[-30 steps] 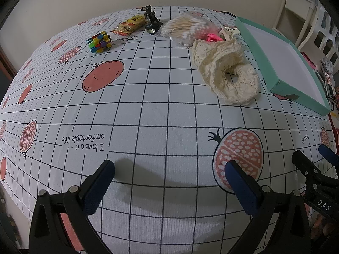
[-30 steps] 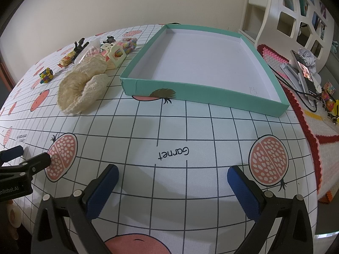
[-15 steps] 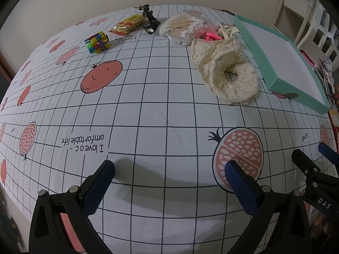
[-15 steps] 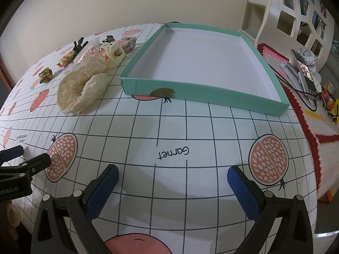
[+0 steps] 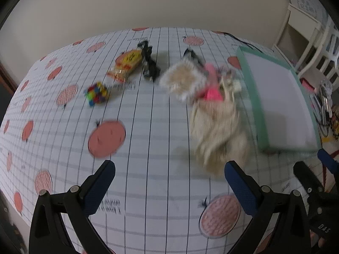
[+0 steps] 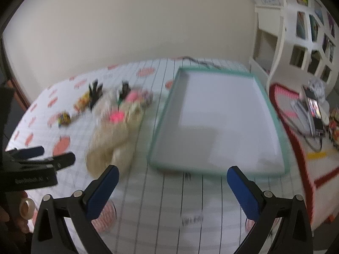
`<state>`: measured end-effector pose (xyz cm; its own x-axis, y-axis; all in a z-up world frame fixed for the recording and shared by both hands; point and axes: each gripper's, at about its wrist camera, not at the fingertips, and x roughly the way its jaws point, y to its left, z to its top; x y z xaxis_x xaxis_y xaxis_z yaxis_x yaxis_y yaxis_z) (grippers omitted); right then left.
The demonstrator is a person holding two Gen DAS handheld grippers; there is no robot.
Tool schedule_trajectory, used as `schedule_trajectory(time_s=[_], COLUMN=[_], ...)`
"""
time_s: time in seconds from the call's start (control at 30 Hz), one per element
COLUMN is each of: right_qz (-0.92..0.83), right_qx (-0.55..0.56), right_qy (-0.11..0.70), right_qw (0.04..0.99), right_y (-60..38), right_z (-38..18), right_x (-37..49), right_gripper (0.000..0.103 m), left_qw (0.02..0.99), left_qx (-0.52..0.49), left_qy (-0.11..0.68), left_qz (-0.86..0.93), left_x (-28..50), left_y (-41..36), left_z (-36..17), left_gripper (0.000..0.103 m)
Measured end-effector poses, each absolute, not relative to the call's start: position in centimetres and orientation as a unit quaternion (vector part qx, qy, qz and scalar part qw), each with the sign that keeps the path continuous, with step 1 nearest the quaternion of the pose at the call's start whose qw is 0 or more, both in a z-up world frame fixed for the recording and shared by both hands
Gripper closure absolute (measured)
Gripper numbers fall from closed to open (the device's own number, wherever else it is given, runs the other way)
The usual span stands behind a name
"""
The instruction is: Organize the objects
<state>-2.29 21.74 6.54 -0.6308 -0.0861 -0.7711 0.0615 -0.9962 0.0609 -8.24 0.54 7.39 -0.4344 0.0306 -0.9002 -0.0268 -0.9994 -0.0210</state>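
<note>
My left gripper (image 5: pixel 169 182) is spread wide, holding nothing, hovering above the tablecloth (image 5: pixel 148 148). Taking the teal tray (image 5: pixel 254 97) as landmark: the cream lace fabric (image 5: pixel 218 131) lies crumpled just beside its left wall, blurred; a pink item (image 5: pixel 211 93) sits at the fabric's far end. Farther left are the cotton swabs (image 5: pixel 182 80), a yellow packet (image 5: pixel 127 65) and a multicoloured toy (image 5: pixel 96 93). My right gripper (image 6: pixel 172 185) is also wide apart and empty, in front of the tray's near wall.

Bare cloth (image 5: pixel 161 139) ahead; lace bundle (image 5: pixel 218 131) crowds the tray (image 5: pixel 252 97).
</note>
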Motion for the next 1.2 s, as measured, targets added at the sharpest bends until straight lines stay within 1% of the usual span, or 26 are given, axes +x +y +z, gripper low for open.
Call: schedule_trajectory(time_s=[0.1, 0.27, 0.47, 0.53, 0.6, 0.73, 0.8, 0.87, 0.93, 1.0, 1.07, 1.13, 1.2], right_qz=[-0.907, -0.911, -0.907, -0.902, -0.896, -0.886, -0.881, -0.878, -0.875, -0.873, -0.871, -0.869, -0.868], right_qx=[0.418, 0.408, 0.412, 0.420, 0.428, 0.441, 0.447, 0.451, 0.456, 0.460, 0.463, 0.466, 0.468], right_qy=[-0.021, -0.028, -0.023, -0.016, -0.007, 0.001, 0.001, 0.009, 0.011, 0.007, 0.005, 0.003, 0.000], right_qw=[0.038, 0.058, 0.087, 0.101, 0.118, 0.143, 0.155, 0.158, 0.161, 0.162, 0.164, 0.165, 0.166], right_y=[21.9, 20.3, 17.7, 16.8, 16.1, 15.0, 14.7, 14.5, 14.2, 14.3, 14.3, 14.3, 14.3], right_z=[8.4, 10.1, 9.0, 8.3, 7.6, 5.9, 5.2, 4.4, 3.7, 3.1, 2.8, 2.3, 1.9], right_x=[-5.1, -9.9, -12.7, -13.4, -14.0, -14.6, -14.6, -14.6, -14.7, -14.8, -15.0, -15.1, -15.2], right_gripper=[0.000, 0.000, 0.000, 0.003, 0.009, 0.015, 0.022, 0.024, 0.028, 0.038, 0.041, 0.042, 0.047], left_qw=[0.024, 0.035, 0.036, 0.043, 0.044, 0.055, 0.058, 0.059, 0.060, 0.065, 0.067, 0.070, 0.072], left_qx=[-0.522, -0.524, -0.547, -0.550, -0.557, -0.565, -0.562, -0.564, -0.567, -0.571, -0.569, -0.567, -0.566], left_qy=[-0.002, -0.018, -0.014, -0.002, 0.008, -0.012, -0.013, -0.013, -0.020, -0.028, -0.030, -0.033, -0.034], left_qz=[0.852, 0.851, 0.836, 0.834, 0.829, 0.823, 0.825, 0.824, 0.821, 0.818, 0.819, 0.820, 0.820], left_x=[-11.1, -12.0, -12.7, -12.9, -13.1, -13.6, -13.7, -13.8, -13.9, -14.1, -14.1, -14.2, -14.2], left_y=[0.3, 1.3, 2.3, 2.7, 2.9, 2.9, 3.0, 3.1, 2.9, 2.7, 2.7, 2.7, 2.9], left_z=[8.3, 8.4, 6.7, 6.2, 5.6, 4.7, 4.4, 3.9, 3.4, 3.0, 2.9, 2.8, 2.6], left_gripper=[0.000, 0.000, 0.000, 0.000, 0.000, 0.002, 0.007, 0.008, 0.011, 0.015, 0.019, 0.020, 0.021])
